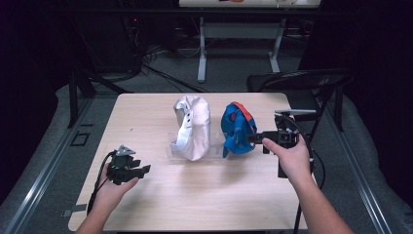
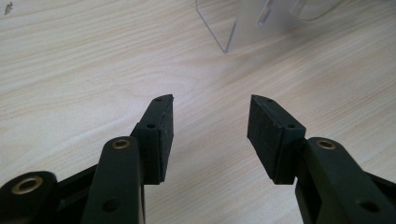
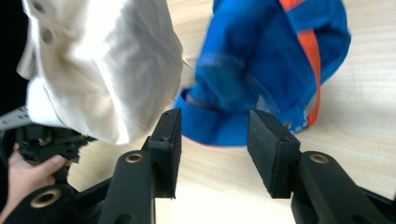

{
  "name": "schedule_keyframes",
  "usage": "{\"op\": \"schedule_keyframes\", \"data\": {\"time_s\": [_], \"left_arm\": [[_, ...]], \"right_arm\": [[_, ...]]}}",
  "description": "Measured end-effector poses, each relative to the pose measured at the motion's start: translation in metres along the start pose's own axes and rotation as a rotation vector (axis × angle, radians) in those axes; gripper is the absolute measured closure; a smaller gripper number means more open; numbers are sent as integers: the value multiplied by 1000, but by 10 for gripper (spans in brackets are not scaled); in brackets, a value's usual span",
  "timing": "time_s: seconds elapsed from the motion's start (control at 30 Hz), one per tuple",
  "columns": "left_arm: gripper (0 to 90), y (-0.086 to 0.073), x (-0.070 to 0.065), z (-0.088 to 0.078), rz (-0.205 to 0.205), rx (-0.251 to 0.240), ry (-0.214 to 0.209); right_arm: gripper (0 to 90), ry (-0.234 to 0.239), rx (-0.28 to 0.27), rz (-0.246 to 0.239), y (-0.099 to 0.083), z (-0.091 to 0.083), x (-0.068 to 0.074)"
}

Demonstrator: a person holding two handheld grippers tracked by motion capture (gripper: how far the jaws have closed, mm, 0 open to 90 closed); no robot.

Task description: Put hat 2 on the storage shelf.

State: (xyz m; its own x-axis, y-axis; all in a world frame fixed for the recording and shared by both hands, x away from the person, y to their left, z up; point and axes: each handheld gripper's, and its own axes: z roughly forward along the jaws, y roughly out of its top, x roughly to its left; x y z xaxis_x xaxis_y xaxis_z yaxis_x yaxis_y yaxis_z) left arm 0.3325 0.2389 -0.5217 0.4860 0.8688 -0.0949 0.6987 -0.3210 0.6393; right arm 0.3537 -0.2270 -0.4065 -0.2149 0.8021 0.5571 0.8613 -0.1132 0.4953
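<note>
The bench (image 1: 160,204) is big and made of light wood. It takes up the middle of the high view. Two caps sit on it, on a clear stand (image 2: 233,28). The white cap (image 1: 193,127) is in the middle of the picture. The blue cap (image 1: 237,129) with an orange stripe is just to the right of it.

The right gripper (image 1: 257,138) is at the right side of the blue cap, very close to it. In the right gripper view its fingers (image 3: 273,149) are spread apart, and the blue cap's edge sits just past them. They hold nothing.

The left gripper (image 1: 142,170) waits at the lower left, well apart from the caps. Its fingers (image 2: 161,135) are spread apart too, over bare wood.

This looks like the reaching step. Next, the right gripper should slide forward until the blue edge is between the fingers, then squeeze.
</note>
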Motion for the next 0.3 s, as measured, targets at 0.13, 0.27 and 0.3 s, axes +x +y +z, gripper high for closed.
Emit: {"op": "schedule_keyframes", "data": {"time_s": [0.13,0.27,0.3], "left_arm": [[507,0,0,0,1,-1,0],[503,0,-1,1,0,-5,1],[499,0,-1,0,-3,-7,0]], "right_arm": [[547,-14,-13,-15,-20,7,-7],[537,-27,-30,-45,-41,14,-13],[537,-33,-32,-49,-45,15,-14]]}}
